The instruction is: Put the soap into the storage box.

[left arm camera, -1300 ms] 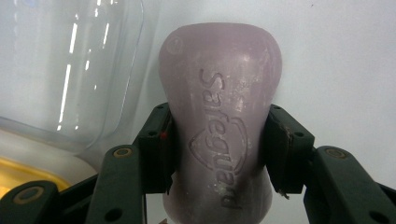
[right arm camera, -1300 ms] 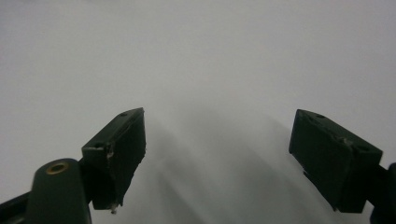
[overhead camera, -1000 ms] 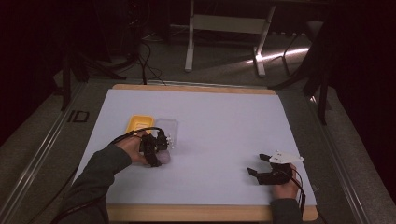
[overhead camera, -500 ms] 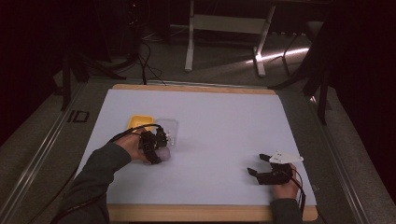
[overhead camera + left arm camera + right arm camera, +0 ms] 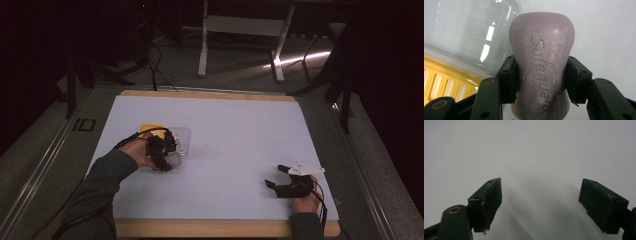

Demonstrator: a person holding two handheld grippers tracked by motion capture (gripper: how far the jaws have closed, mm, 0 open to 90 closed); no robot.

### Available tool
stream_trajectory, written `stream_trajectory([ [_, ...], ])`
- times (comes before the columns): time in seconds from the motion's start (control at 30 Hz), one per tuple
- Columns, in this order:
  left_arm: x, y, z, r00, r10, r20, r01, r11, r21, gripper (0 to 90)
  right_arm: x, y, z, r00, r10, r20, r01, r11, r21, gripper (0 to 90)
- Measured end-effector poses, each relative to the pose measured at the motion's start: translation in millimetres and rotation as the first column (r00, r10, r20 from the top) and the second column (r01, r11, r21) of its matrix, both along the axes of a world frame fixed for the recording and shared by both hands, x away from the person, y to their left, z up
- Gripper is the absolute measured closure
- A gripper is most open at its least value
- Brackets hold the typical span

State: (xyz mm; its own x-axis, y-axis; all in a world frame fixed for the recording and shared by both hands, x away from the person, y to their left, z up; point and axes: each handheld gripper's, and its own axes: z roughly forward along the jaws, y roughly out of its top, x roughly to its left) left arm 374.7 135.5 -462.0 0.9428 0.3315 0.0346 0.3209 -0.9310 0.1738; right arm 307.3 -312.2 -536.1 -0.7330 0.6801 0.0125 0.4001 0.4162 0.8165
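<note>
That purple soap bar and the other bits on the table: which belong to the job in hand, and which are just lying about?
Part of the job:
- purple soap bar, clamped in the left gripper
- clear lid beside it
- yellow tray under the lid

Just there:
- right gripper, open, holding nothing
- white table cover
- stand legs on the floor behind

Two tools over a white-covered desk (image 5: 225,130)
Left tool (image 5: 165,150) holds a pale bar (image 5: 175,160) just beside the clear lid (image 5: 181,137) and yellow tray (image 5: 150,129); right tool (image 5: 281,176) rests well apart from that lid, jaws spread
</note>
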Motion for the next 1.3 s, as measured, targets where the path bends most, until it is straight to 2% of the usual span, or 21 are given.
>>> stream_trajectory([
  [0.07,1.3,1.2,1.2,1.0000,0.004,0.004,-0.004,1.0000,0.000,50.0,0.0,0.0,0.0,1.0000,-0.001,-0.001,0.001,1.000,0.000,18.3],
  [0.27,5.7,8.3,3.3,0.9988,0.049,-0.005,-0.049,0.9980,-0.039,49.9,0.0,0.0,0.0,1.0000,0.000,0.000,0.000,1.000,0.000,18.3],
  [0.43,9.7,14.4,5.8,0.9968,0.079,-0.010,-0.079,0.9958,-0.045,50.0,0.1,0.0,0.0,1.0000,0.000,0.000,0.000,1.000,0.000,18.3],
  [0.57,11.7,18.5,9.3,0.9931,0.114,-0.027,-0.116,0.9907,-0.072,50.0,0.1,0.0,0.0,1.0000,0.000,0.000,0.000,1.000,0.000,18.3],
  [0.7,14.3,21.3,11.5,0.9898,0.139,-0.031,-0.141,0.9884,-0.057,49.9,0.1,0.0,0.0,1.0000,0.000,0.000,0.000,1.000,0.000,18.3],
  [0.77,15.3,22.7,12.1,0.9873,0.155,-0.035,-0.157,0.9863,-0.051,49.9,0.1,0.0,0.0,1.0000,0.000,0.000,0.000,1.000,-0.001,18.2],
  [0.9,19.6,28.0,13.7,0.9770,0.207,-0.050,-0.210,0.9750,-0.072,49.9,0.1,0.0,0.0,1.0000,0.000,0.000,0.000,1.000,-0.001,18.3],
  [1.13,22.2,33.8,15.7,0.9690,0.244,-0.037,-0.246,0.9668,-0.068,50.0,0.2,0.2,-0.1,1.0000,0.002,0.002,-0.002,1.000,-0.004,18.3],
  [1.3,25.1,37.0,15.4,0.9543,0.297,-0.029,-0.299,0.9524,-0.060,49.9,0.0,0.2,0.0,1.0000,0.001,0.001,-0.001,1.000,-0.003,18.3],
])
